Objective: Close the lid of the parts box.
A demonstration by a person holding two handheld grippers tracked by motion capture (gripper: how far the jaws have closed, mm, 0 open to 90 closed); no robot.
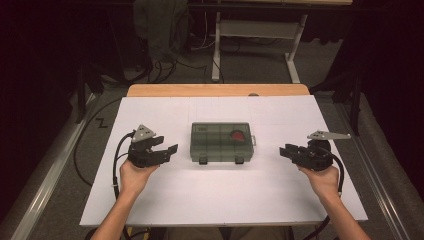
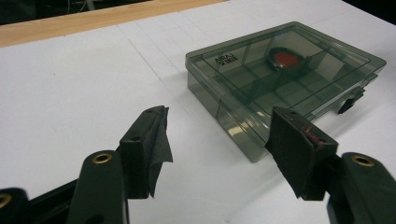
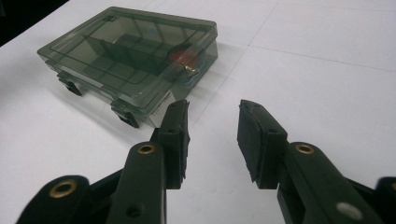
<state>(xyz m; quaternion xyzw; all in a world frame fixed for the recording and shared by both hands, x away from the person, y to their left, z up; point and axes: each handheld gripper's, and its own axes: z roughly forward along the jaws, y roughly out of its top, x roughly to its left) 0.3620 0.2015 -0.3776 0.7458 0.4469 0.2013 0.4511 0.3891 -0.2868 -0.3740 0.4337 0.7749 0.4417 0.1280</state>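
The smoky clear box [image 1: 222, 142] lay closed and flat at the middle of the white table [image 1: 225, 200], between the two grippers and touching neither. The left gripper [image 1: 170, 149] sat near the box's left side with its jaws spread wide and holding nothing; in the left gripper view the box [image 2: 285, 79] lay just ahead of the right-hand jaw. The right gripper [image 1: 283, 150] was on the other side, a little farther off, its jaws also apart, less widely, and empty; in its own view the box [image 3: 130, 56] lay ahead and to the left. There was one box, with two dark latches on its near edge, and one red item [image 1: 238, 135] inside. What the red item was could not be made out through the tinted lid
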